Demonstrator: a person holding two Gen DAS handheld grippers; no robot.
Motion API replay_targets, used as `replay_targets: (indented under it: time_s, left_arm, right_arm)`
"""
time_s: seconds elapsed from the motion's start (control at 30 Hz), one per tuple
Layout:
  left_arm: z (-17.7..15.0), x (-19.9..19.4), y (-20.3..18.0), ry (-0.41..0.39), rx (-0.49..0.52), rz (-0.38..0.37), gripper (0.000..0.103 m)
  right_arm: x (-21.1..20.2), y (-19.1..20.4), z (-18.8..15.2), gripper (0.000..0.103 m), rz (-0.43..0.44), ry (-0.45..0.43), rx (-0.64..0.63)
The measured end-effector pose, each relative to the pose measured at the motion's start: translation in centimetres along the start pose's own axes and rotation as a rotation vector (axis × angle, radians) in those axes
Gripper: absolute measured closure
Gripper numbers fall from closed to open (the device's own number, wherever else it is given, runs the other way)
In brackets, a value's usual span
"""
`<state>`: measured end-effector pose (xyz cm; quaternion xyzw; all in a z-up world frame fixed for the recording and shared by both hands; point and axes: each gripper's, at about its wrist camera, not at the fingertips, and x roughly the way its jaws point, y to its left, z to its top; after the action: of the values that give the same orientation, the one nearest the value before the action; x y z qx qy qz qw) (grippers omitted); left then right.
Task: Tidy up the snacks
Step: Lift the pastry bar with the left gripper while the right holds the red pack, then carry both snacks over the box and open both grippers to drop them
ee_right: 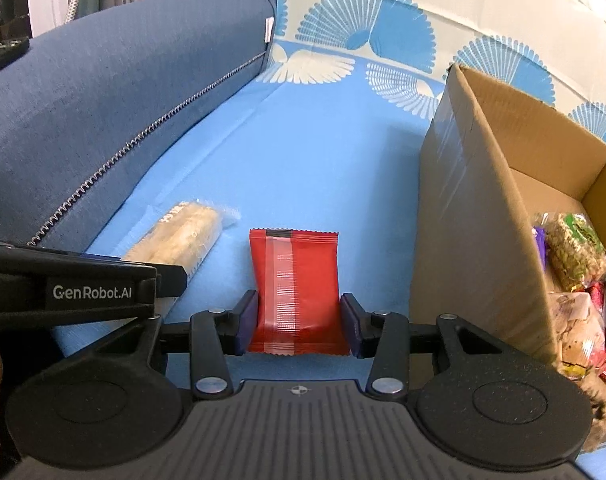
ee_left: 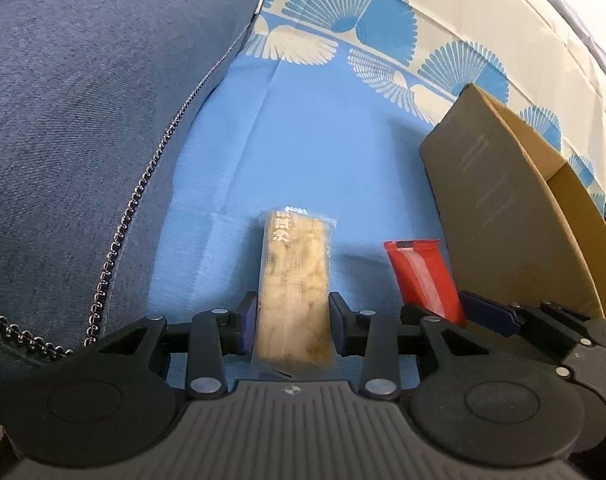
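A beige snack bar in a clear wrapper [ee_left: 293,280] lies lengthwise on the blue cloth, between the pads of my left gripper [ee_left: 293,308], which press on its two long sides. From the right wrist view the same bar [ee_right: 183,236] shows at the left. A red snack packet [ee_right: 295,280] sits between the pads of my right gripper [ee_right: 299,312], and both pads touch its edges. That red packet [ee_left: 423,276] also shows to the right of the bar, just left of the cardboard box [ee_right: 471,220].
The open cardboard box [ee_left: 503,208] stands at the right and holds several wrapped snacks [ee_right: 575,256]. A dark blue cushion with a zipper [ee_left: 83,120] bounds the left side. The blue cloth with a fan pattern [ee_left: 303,152] stretches ahead.
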<state>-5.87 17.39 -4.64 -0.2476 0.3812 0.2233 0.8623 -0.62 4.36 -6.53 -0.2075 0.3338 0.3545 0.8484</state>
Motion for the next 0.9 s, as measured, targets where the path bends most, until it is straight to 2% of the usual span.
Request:
replay_targets:
  time_s: [0.3,0.5,0.77,0.9]
  left_arm:
    - [0.0,-0.1,-0.4,-0.002,0.005,0.025,0.063]
    - [0.0,-0.4,-0.4,-0.022,0.000,0.022,0.063]
    - [0.5,-1.6,0.3,-0.056,-0.062,-0.044,0.063]
    - [1.0,-2.6,-0.1,-0.042,-0.123,-0.043,0.063]
  right_arm:
    - [-0.9,-0.5,0.4,0.057,0.023,-0.034,-0.005]
    - [-2.0,-0.4,0.8,0.057,0.021,-0.095,-0.052]
    - [-5.6,-1.6,1.9,0.057,0.061,-0.242,-0.043]
    - [-7.9,-2.8,2.5,0.057,0.094,-0.329,-0.011]
